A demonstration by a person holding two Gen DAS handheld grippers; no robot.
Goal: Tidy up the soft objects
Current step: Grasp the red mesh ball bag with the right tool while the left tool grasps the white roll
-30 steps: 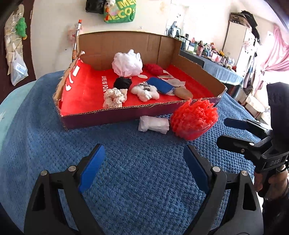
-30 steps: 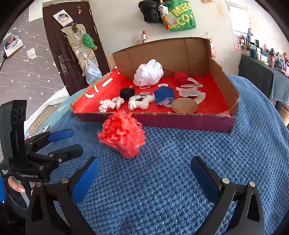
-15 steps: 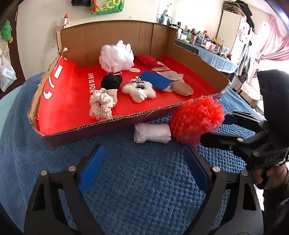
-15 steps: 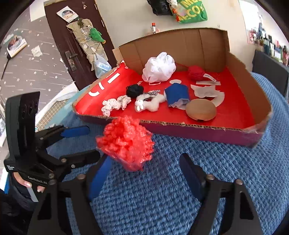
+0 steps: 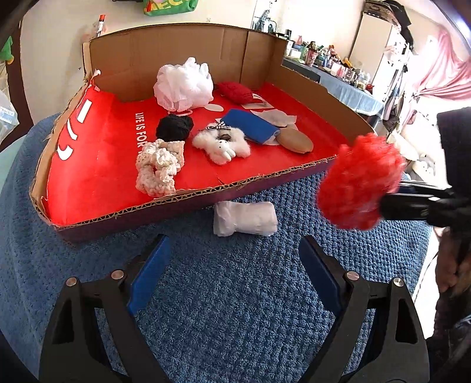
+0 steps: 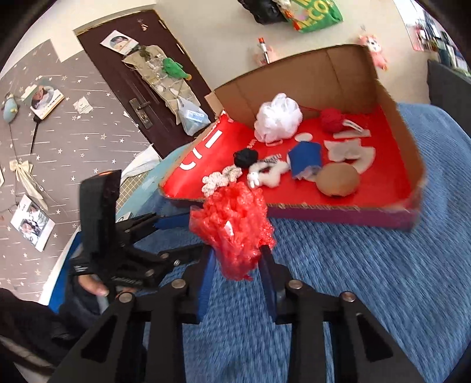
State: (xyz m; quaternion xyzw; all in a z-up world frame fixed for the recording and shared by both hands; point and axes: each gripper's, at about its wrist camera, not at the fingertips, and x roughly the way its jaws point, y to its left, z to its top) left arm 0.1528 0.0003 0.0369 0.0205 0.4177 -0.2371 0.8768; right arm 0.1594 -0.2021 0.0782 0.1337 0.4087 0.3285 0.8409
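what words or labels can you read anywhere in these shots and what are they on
"LIFE IS FOR", cut off after that, in white on the red floor of the cardboard box.
"ECO", partial, on the green bag hanging on the wall; the right wrist view shows only "CO" of it.
White lettering on the black body of the left tool: too blurred to read.
Papers on the brown door: too small to read.

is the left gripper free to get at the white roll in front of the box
Probably yes. The left gripper is open and empty, the white roll lies just ahead on bare blanket, and nothing sits between them.
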